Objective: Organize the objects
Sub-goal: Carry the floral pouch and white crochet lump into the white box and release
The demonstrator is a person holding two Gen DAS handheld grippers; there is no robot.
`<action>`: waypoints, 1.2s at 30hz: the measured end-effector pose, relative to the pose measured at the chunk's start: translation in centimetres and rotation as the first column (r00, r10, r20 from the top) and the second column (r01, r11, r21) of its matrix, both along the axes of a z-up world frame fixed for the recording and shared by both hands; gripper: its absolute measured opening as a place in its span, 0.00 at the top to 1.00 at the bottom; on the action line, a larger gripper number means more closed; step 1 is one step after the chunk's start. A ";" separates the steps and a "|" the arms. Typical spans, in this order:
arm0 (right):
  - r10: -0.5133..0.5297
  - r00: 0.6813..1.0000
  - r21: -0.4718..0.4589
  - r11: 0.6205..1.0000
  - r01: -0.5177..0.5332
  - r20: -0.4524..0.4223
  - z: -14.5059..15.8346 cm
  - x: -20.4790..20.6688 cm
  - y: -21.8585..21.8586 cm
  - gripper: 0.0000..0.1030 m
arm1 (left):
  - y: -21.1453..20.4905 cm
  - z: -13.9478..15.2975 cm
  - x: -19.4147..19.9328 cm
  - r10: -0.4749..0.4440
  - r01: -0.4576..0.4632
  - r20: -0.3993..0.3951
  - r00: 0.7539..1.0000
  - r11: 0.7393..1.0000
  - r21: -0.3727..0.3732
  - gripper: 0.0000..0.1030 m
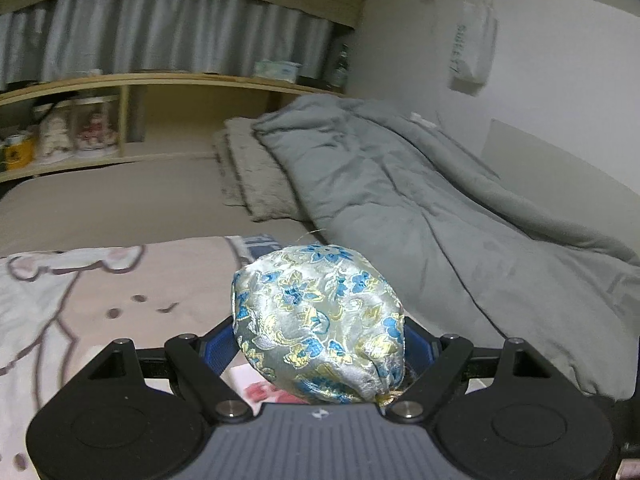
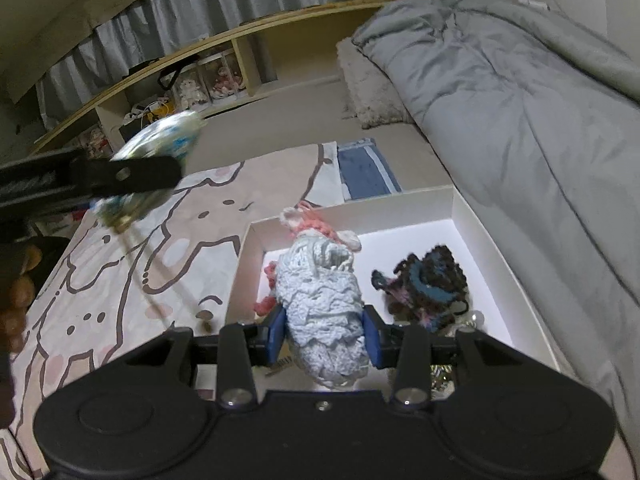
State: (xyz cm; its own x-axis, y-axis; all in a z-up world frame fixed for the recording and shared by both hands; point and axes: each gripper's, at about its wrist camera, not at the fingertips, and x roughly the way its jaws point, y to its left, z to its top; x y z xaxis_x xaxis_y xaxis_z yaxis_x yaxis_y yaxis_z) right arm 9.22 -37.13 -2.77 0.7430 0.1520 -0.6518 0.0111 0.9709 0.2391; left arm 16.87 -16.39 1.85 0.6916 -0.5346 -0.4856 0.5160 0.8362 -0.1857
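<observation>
A: What's in your L gripper [image 1: 320,354]?
B: My pads are clamped on a floral silk pouch [image 1: 318,322], held up over the bed sheet [image 1: 100,300].
A: R gripper [image 2: 324,338]?
B: Squeezing a pale blue crochet doll [image 2: 322,312] above the white box [image 2: 460,212]. A dark crochet piece [image 2: 424,284] lies inside, I think.

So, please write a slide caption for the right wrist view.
Right gripper holds a pale blue crocheted doll above a white box on the bed.
</observation>
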 end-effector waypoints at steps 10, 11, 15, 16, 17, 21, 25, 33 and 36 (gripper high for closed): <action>0.060 0.985 0.186 0.982 -0.030 -0.160 -5.6 2.7 -1.3 0.60 | -4.6 -3.5 4.1 -0.059 0.059 -0.063 0.996 0.998 -0.008 0.19; 0.058 0.983 0.185 0.982 -0.025 -0.174 -6.1 2.9 -1.4 0.60 | -5.0 -3.7 4.4 -0.064 0.064 -0.065 0.996 0.998 -0.011 0.19; 0.007 0.981 0.118 0.993 0.016 -0.195 -7.2 3.4 -2.4 0.60 | -6.6 -5.1 6.1 -0.088 0.086 -0.086 0.992 0.996 -0.032 0.19; -0.012 0.982 0.091 0.995 0.030 -0.188 -7.1 3.4 -2.6 0.60 | -7.0 -5.4 6.5 -0.092 0.089 -0.093 0.991 0.995 -0.037 0.19; -0.036 0.983 0.055 0.997 0.047 -0.182 -7.1 3.4 -2.9 0.60 | -7.3 -5.8 6.9 -0.097 0.093 -0.099 0.990 0.995 -0.043 0.19; -0.080 0.983 0.047 0.995 0.089 -0.167 -7.5 3.3 -4.6 0.60 | -8.9 -7.2 8.1 -0.112 0.108 -0.118 0.987 0.993 -0.040 0.19; -0.071 0.986 0.074 0.994 0.083 -0.149 -7.4 3.0 -4.5 0.55 | -10.1 -8.8 8.9 -0.131 0.133 -0.133 0.982 0.991 0.010 0.17; -0.040 0.989 0.109 0.992 0.056 -0.142 -6.5 2.2 -3.9 0.37 | -8.7 -9.5 8.4 -0.093 0.106 -0.154 0.984 0.991 0.079 0.02; -0.045 0.990 0.108 0.992 0.060 -0.132 -6.0 1.7 -3.9 0.37 | -8.1 -9.0 7.9 -0.087 0.100 -0.146 0.985 0.991 0.090 0.02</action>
State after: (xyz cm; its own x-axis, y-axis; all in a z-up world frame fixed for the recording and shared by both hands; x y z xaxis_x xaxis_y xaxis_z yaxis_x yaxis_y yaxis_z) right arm 10.93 -41.03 -8.76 0.6626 0.1925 -0.7238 0.0989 0.9354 0.3394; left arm 24.77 -24.53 -7.18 0.5614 -0.5398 -0.6273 0.5671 0.8030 -0.1835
